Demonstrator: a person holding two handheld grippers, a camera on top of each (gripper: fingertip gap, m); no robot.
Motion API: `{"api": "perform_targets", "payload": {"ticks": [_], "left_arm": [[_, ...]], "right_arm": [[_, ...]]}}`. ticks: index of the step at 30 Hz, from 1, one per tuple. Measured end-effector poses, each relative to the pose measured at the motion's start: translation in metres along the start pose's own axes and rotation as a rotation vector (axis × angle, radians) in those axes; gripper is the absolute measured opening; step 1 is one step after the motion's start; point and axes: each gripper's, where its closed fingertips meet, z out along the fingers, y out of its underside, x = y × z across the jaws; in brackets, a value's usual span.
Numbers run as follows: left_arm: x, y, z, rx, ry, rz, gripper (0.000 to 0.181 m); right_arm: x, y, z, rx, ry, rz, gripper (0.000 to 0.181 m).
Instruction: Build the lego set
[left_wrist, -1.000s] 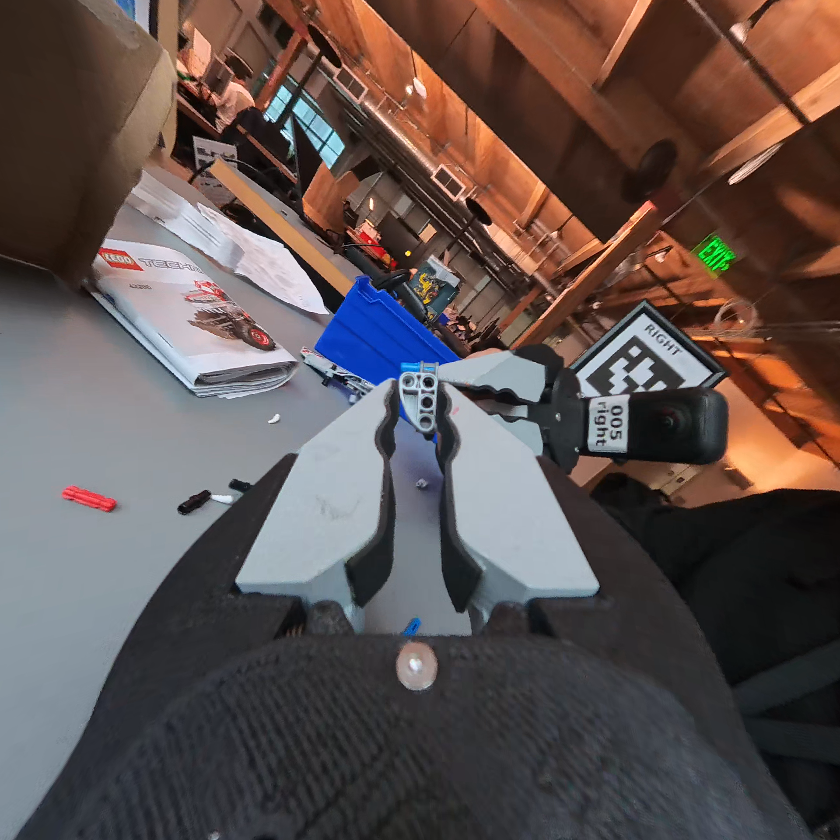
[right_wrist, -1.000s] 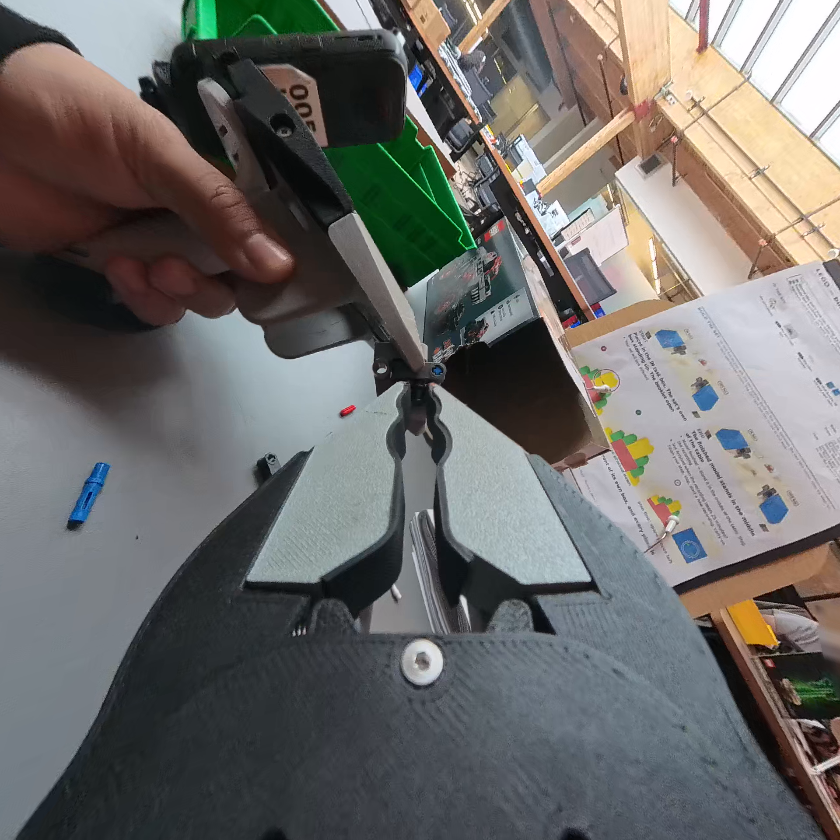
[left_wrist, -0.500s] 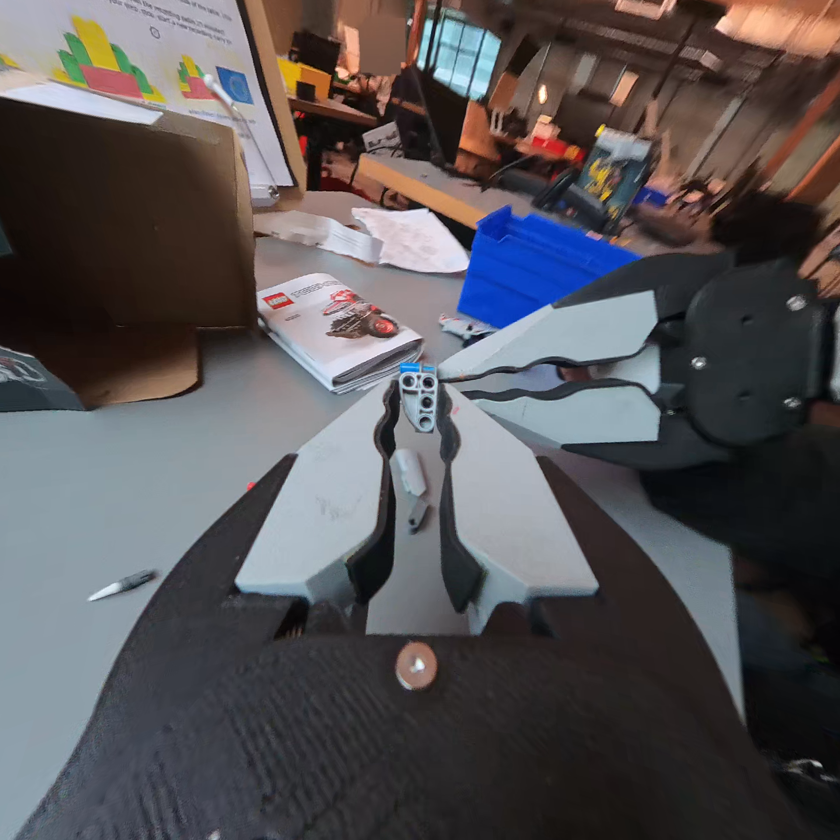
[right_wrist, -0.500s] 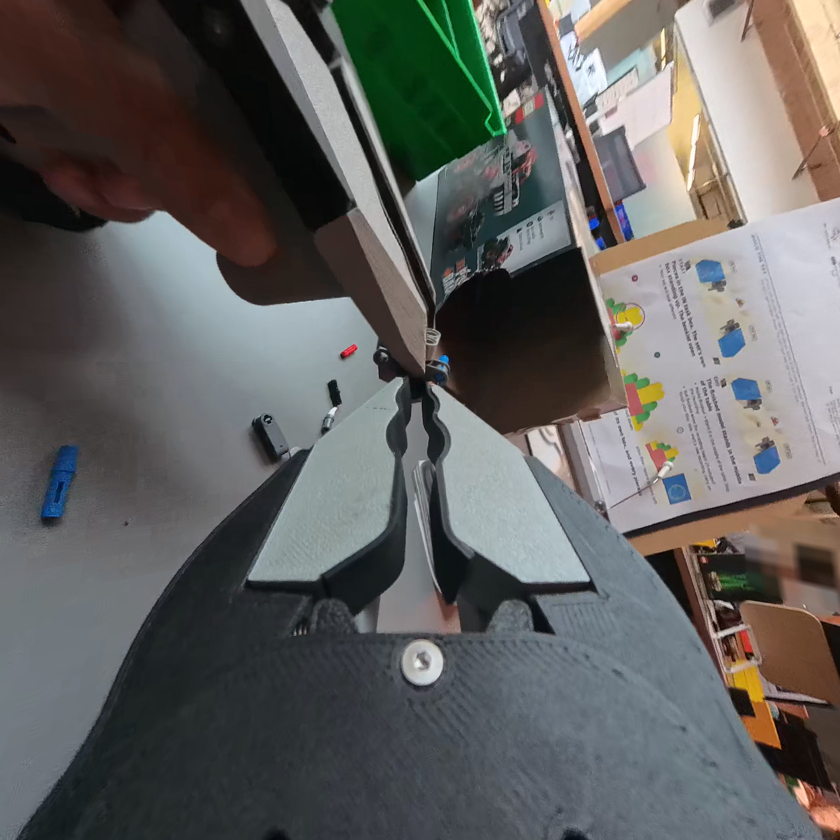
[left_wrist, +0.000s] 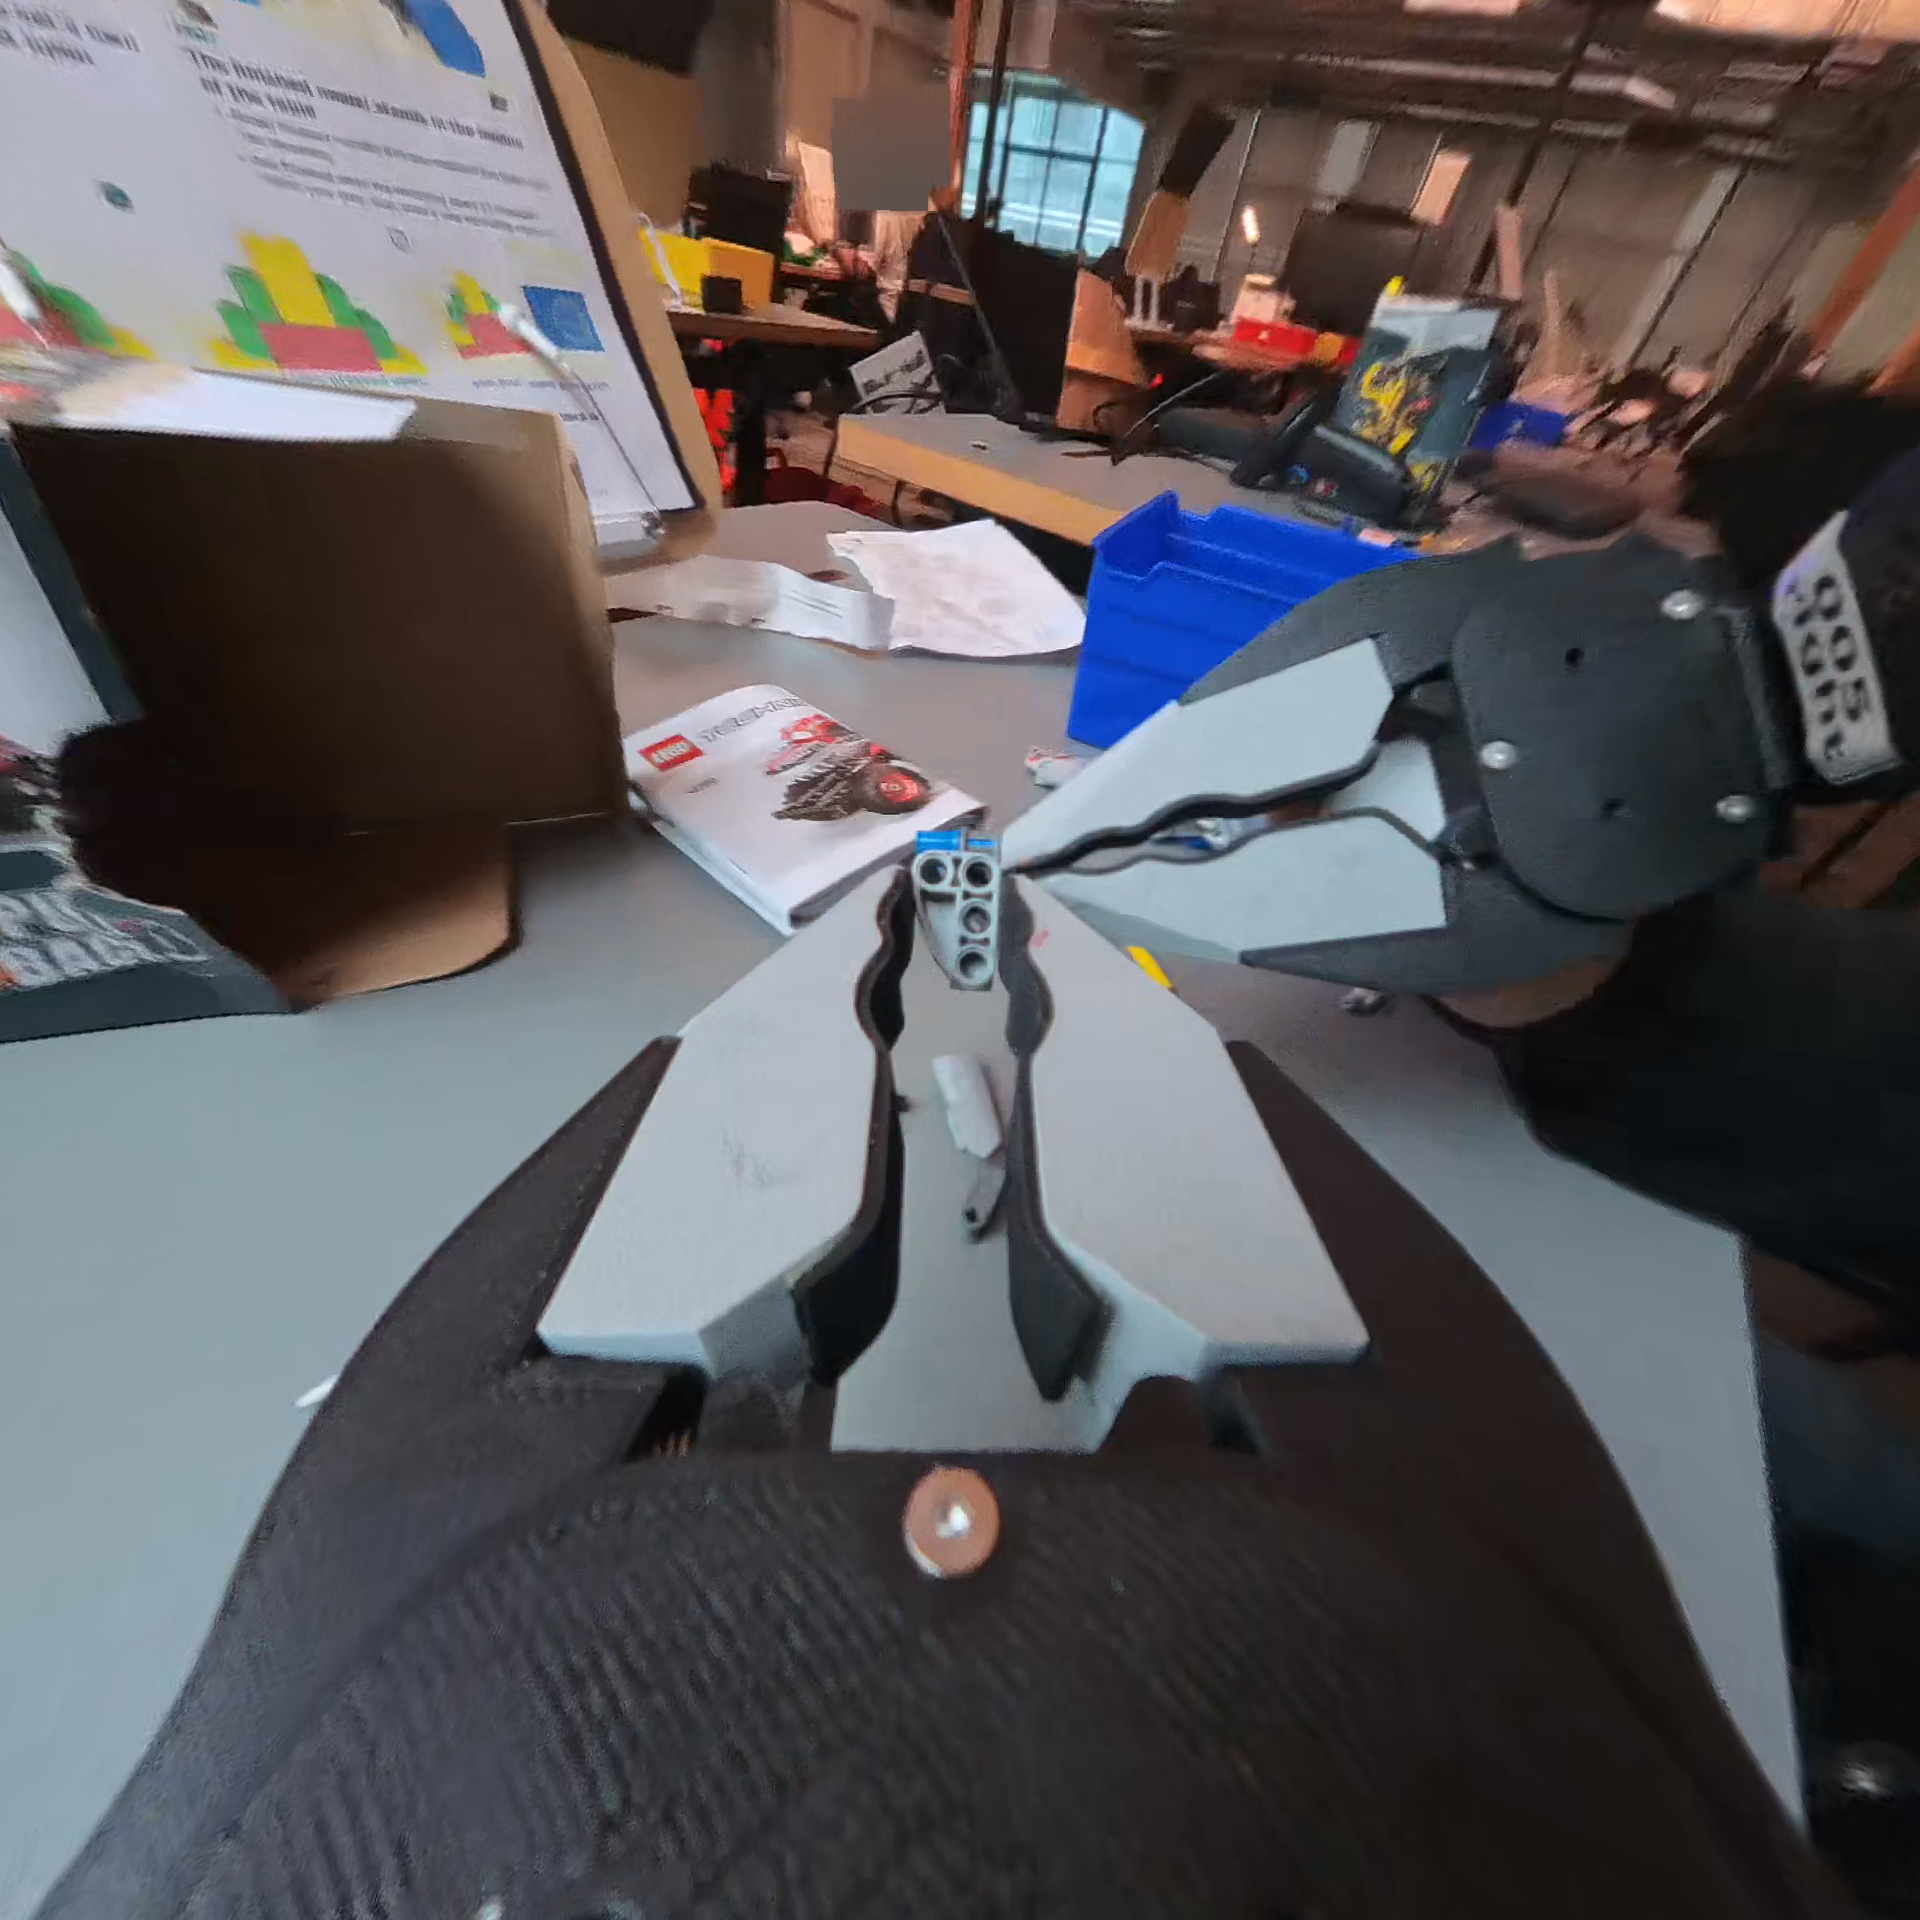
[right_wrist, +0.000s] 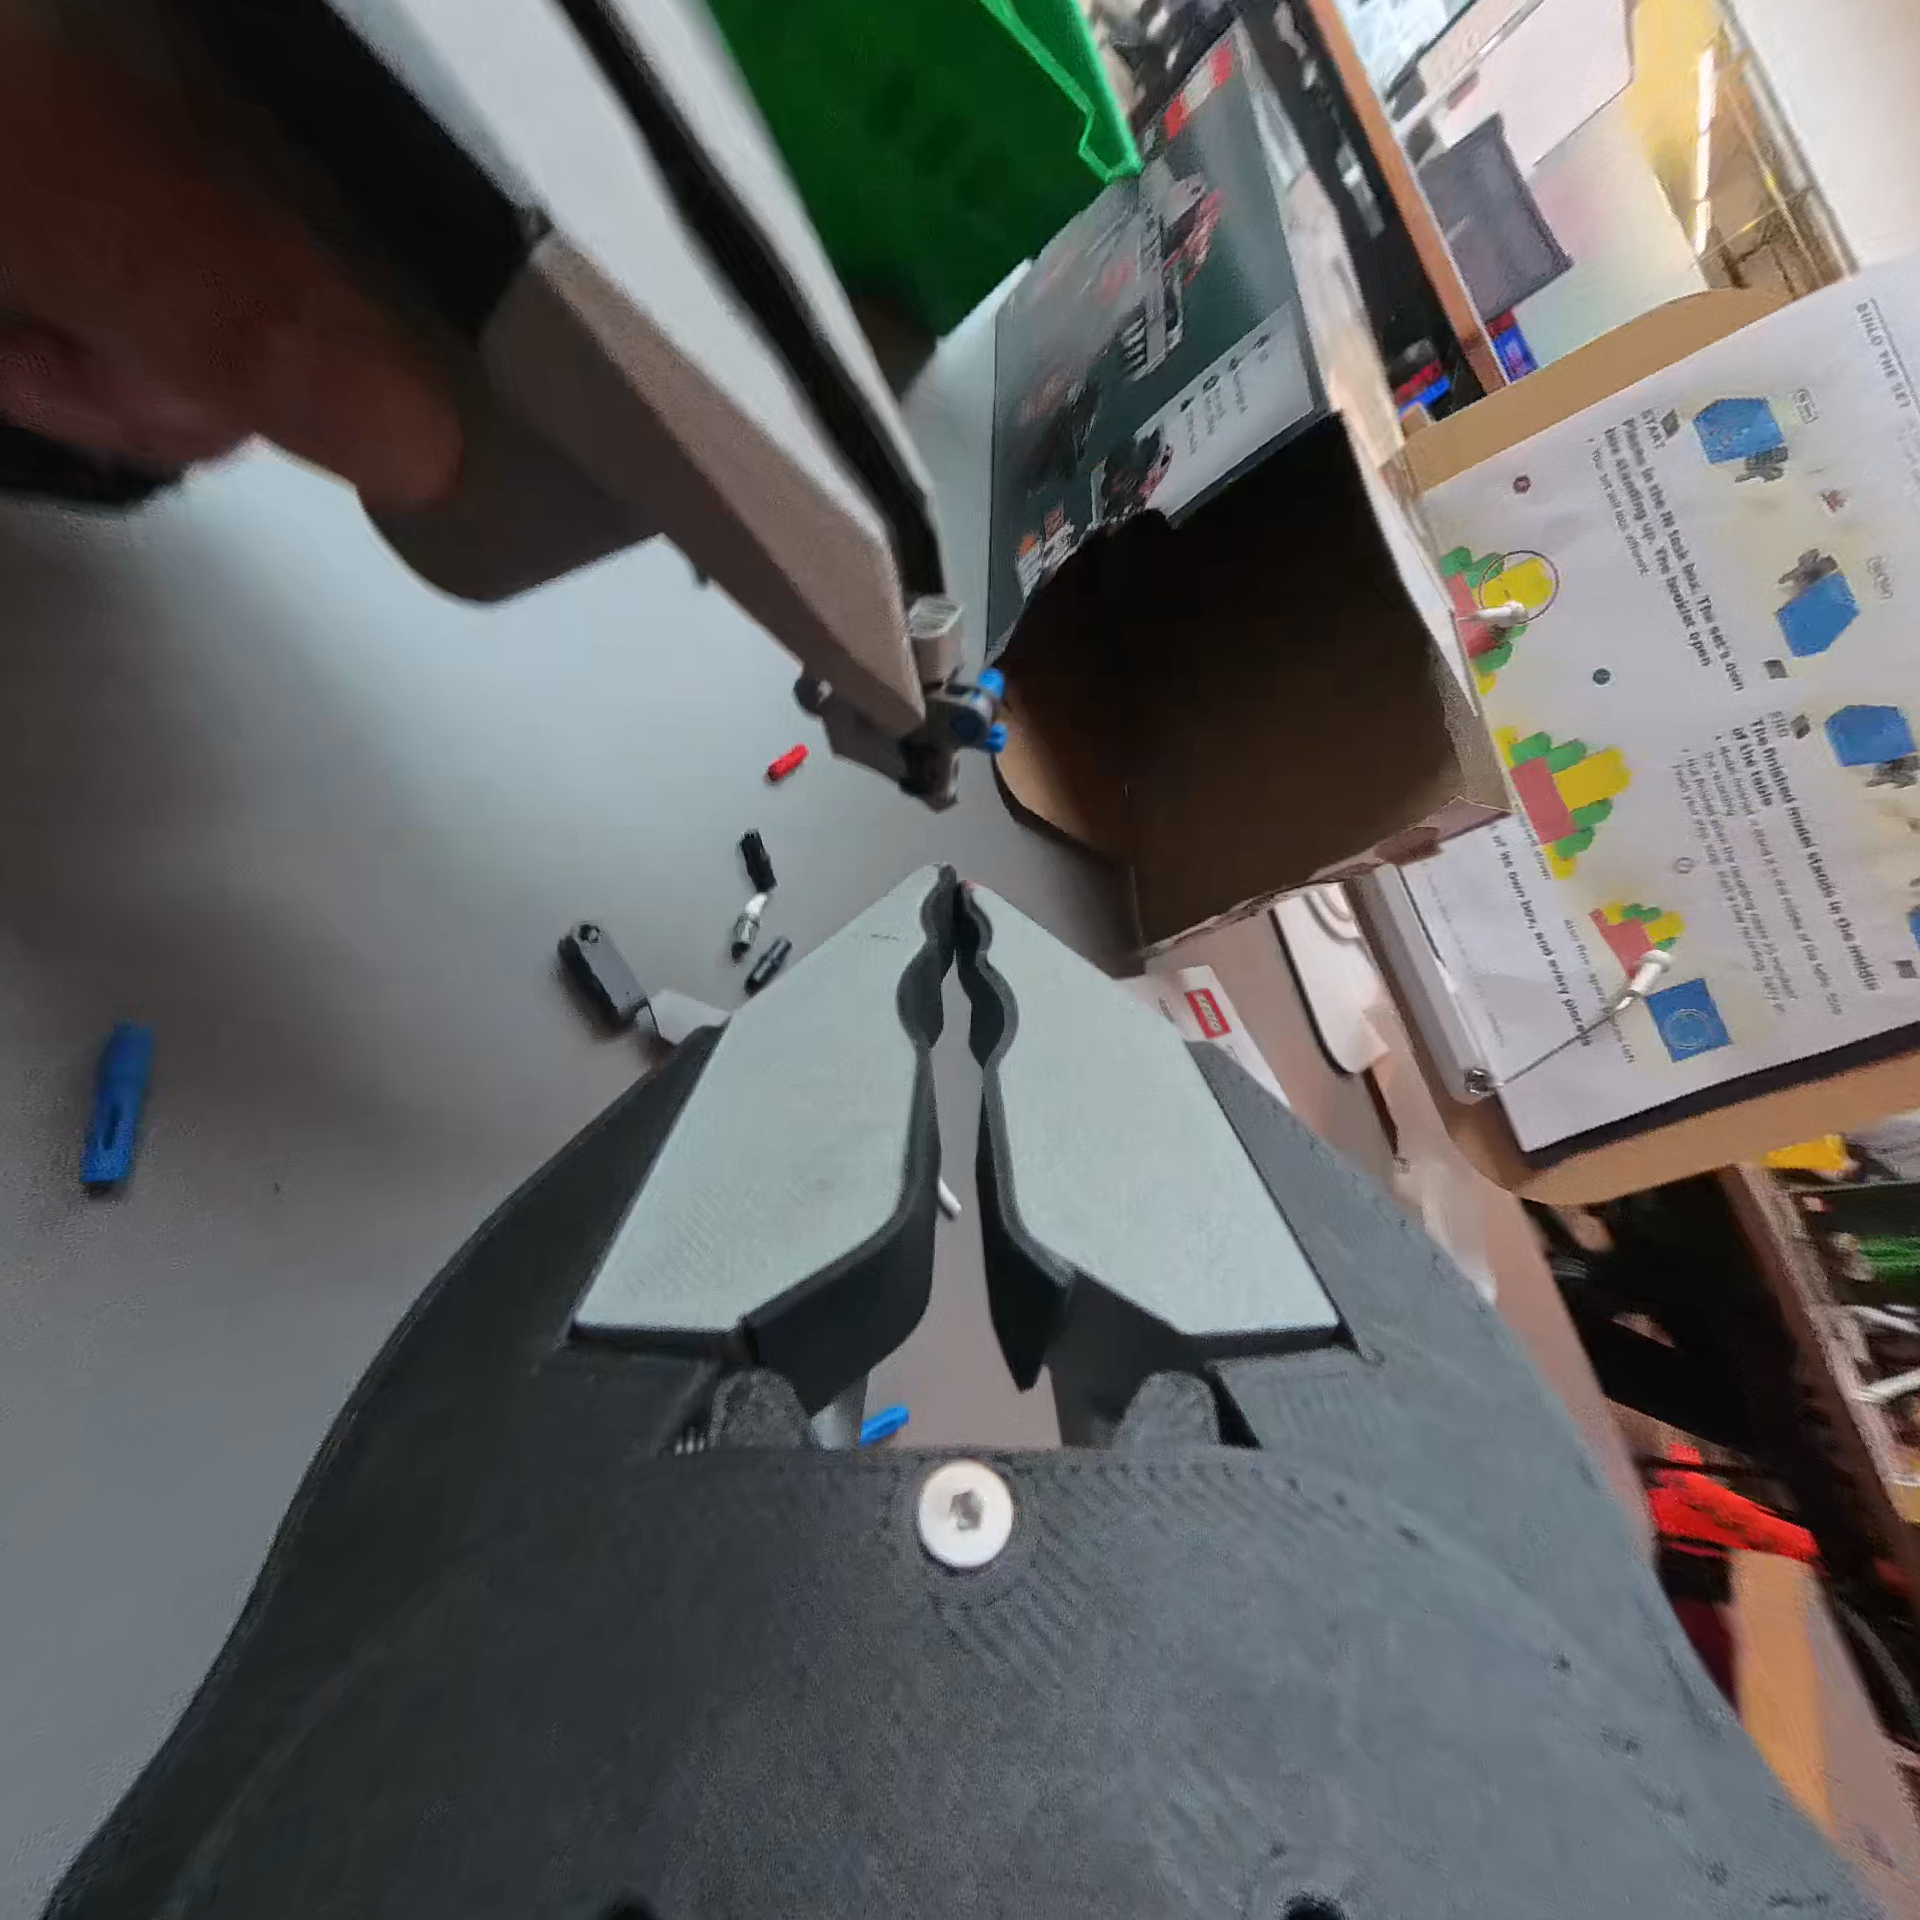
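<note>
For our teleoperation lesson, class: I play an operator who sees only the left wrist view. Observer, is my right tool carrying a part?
Observer: No. The right tool is shut, with nothing between its tips.
Operator: Any loose pins I could fetch?
Observer: A blue pin lies on the grey table, at the left edge of the right wrist view.
Operator: Any storage out of my sight?
Observer: A green bin stands at the far side, next to the dark printed box.
</note>
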Motion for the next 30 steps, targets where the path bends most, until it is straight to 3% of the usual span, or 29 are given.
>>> {"api": "perform_targets", "payload": {"ticks": [1, 7, 13, 26, 30], "left_arm": [[0.0, 0.0, 0.001, 0.0, 0.008, -0.012, 0.014], [-0.005, 0.003, 0.002, 0.035, 0.117, -0.253, 0.014], [-0.003, 0.001, 0.002, 0.089, 0.266, -0.503, 0.014], [0.003, 0.007, 0.005, 0.048, 0.275, -0.494, 0.014], [-0.001, 0.014, 0.006, 0.003, 0.19, -0.413, 0.014]], "right_arm": [[-0.001, -0.002, 0.0, 0.024, -0.013, 0.018, 0.0], [-0.002, -0.023, -0.013, 0.208, 0.009, -0.053, 0.0], [-0.004, -0.025, -0.013, 0.217, 0.004, -0.039, 0.004], [-0.008, -0.022, -0.008, 0.176, 0.021, -0.107, 0.004], [-0.011, -0.015, -0.001, 0.058, 0.08, -0.228, 0.003]]}}
